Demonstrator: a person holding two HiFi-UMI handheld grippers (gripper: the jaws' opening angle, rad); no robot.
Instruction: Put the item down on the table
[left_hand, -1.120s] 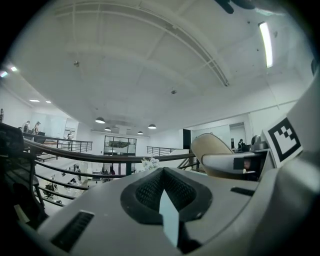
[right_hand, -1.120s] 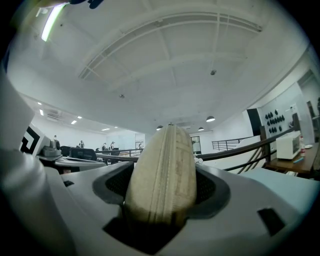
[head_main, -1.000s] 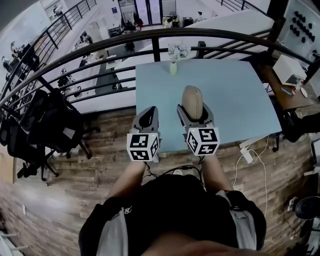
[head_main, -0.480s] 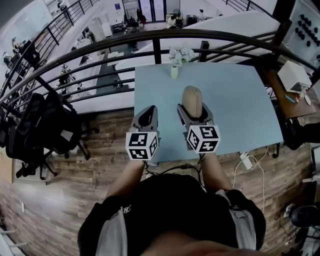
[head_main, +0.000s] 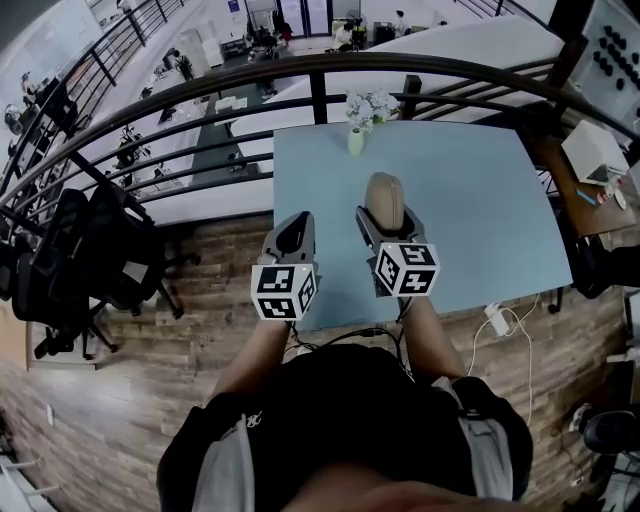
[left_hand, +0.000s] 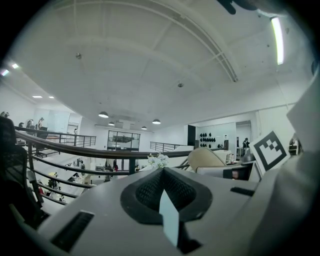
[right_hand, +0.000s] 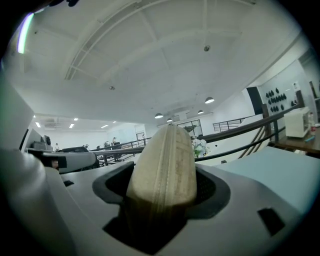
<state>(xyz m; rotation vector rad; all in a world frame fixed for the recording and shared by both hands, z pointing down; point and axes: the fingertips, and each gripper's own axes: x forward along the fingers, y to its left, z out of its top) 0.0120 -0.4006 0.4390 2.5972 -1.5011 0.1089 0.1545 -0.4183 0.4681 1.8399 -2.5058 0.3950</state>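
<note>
The right gripper (head_main: 386, 222) was clamped on a beige pouch (right_hand: 162, 167), which stood on end between its jaws over the near left part of the table (head_main: 480, 200). The left gripper (head_main: 293, 235), jaws together and empty, hung at the near left corner. A vase (head_main: 356, 140) stood at the far edge.

A tan, oblong, seamed pouch (right_hand: 162, 170) stands upright, clamped in the right tongs (head_main: 387, 216) over the pale blue bench (head_main: 480, 200).

At frame centre the pouch (head_main: 385, 196) sat in the right gripper (head_main: 386, 222) over the table (head_main: 480, 200), left gripper (head_main: 293, 232) just left, vase (head_main: 356, 141) above.
</note>
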